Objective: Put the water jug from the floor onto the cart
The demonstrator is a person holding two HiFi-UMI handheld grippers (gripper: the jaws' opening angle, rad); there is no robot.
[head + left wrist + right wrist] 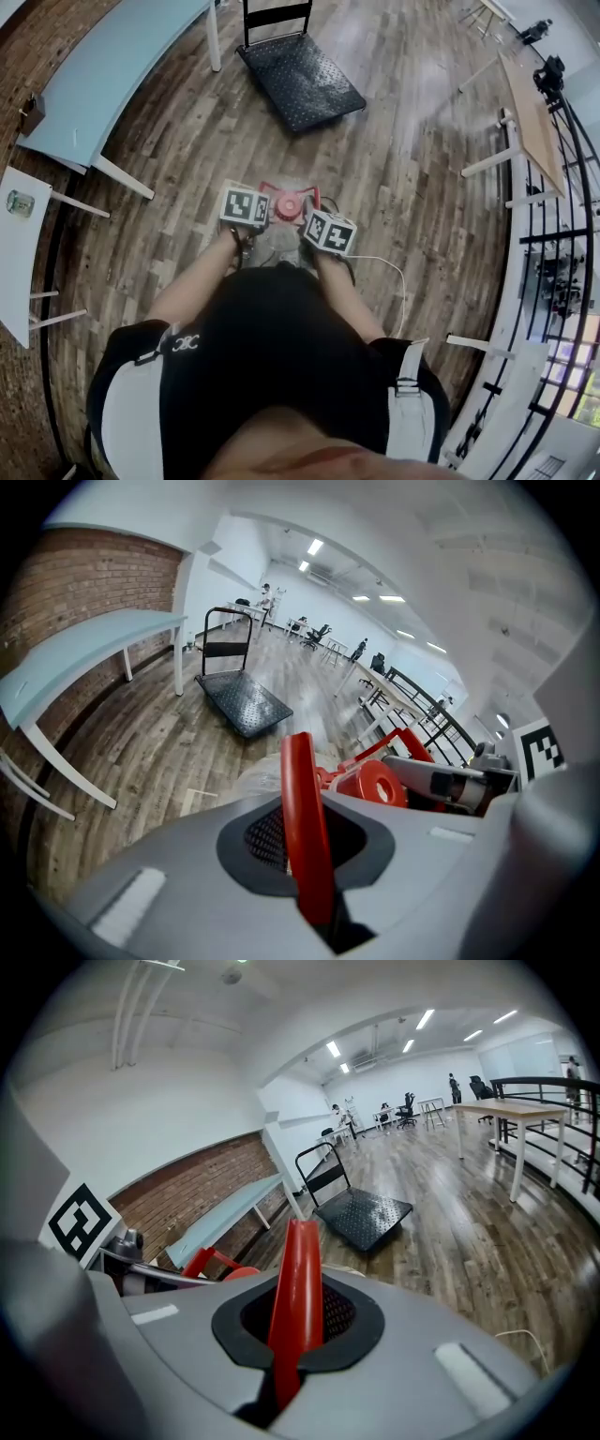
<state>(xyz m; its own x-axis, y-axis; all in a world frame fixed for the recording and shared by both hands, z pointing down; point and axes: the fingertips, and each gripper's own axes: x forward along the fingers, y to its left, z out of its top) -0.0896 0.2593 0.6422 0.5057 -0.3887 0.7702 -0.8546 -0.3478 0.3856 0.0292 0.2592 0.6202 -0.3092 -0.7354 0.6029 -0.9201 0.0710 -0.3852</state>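
Note:
The water jug [277,246], clear with a red cap [289,206] and a red carrying handle [291,188], hangs right in front of the person. My left gripper [261,202] is shut on one red handle strip [305,836], and the cap [380,785] shows just to its right. My right gripper [315,216] is shut on the other red strip [297,1297]. The black flat cart [300,80] with its upright push bar stands on the wooden floor ahead, a good way off. It shows as the cart [242,703] in the left gripper view and the cart [364,1215] in the right gripper view.
A long light-blue table [112,66] runs along the brick wall at the left, with a white table [19,244] nearer. A wooden table [530,122] and a black railing [572,187] stand at the right. A thin white cable [389,267] lies on the floor.

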